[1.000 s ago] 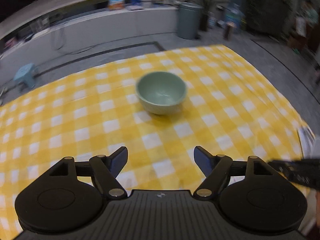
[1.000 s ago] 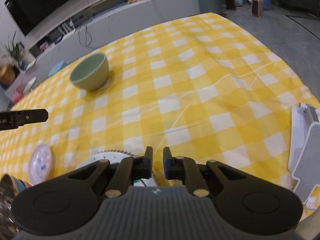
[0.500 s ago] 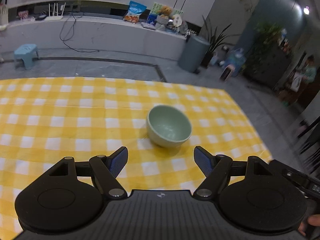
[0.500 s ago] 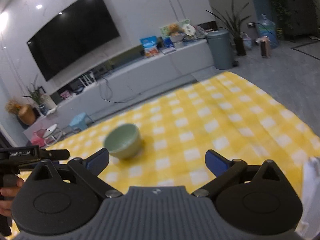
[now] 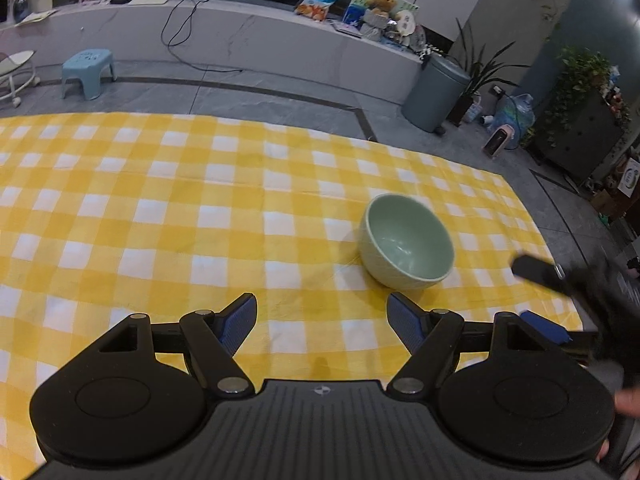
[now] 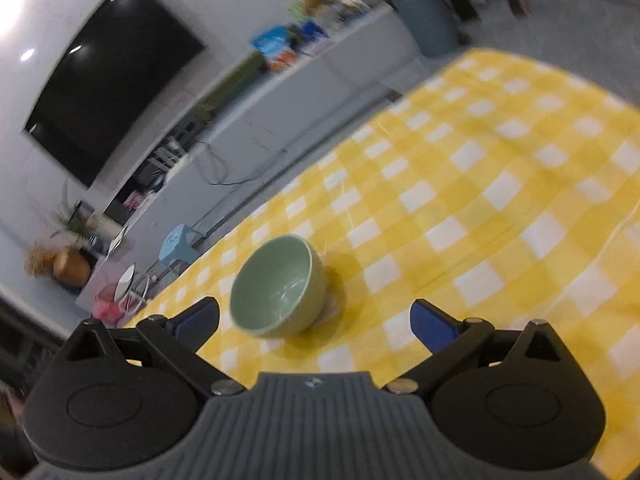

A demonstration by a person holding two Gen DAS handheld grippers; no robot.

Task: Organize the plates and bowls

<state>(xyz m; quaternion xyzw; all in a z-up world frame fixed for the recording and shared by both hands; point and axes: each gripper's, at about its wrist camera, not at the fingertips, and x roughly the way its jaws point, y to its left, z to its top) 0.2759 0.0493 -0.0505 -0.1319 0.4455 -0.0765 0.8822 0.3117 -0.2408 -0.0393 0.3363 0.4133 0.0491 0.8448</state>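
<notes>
Green bowl (image 5: 407,253) sits upright on the yellow-checked cloth (image 5: 160,216), nothing in it, toward the cloth's right end as seen from the left wrist cam. Everything else placed relative to that bowl:

Left gripper (image 5: 322,320) hovers over the cloth on the near side of the bowl, a bit to its left; jaws spread wide, blue pads bare, nothing between them. Not touching the bowl.

Right gripper (image 6: 315,320) also wide apart, holding nothing. In its own cam the bowl (image 6: 278,286) shows just ahead, nearer the left finger than the right one, but still beyond the tips, no contact. That view is tilted & blurry, so fine detail is lost. From the left cam, the right gripper (image 5: 560,304) shows as a dark blurred shape just right of the bowl.

Beyond the bowl, off the cloth: grey bin (image 5: 435,94) on the floor, long low white counter (image 5: 240,40) w/ snack bags, small blue stool (image 5: 88,72) far off to the left. TV (image 6: 108,80) on the wall above the counter.
</notes>
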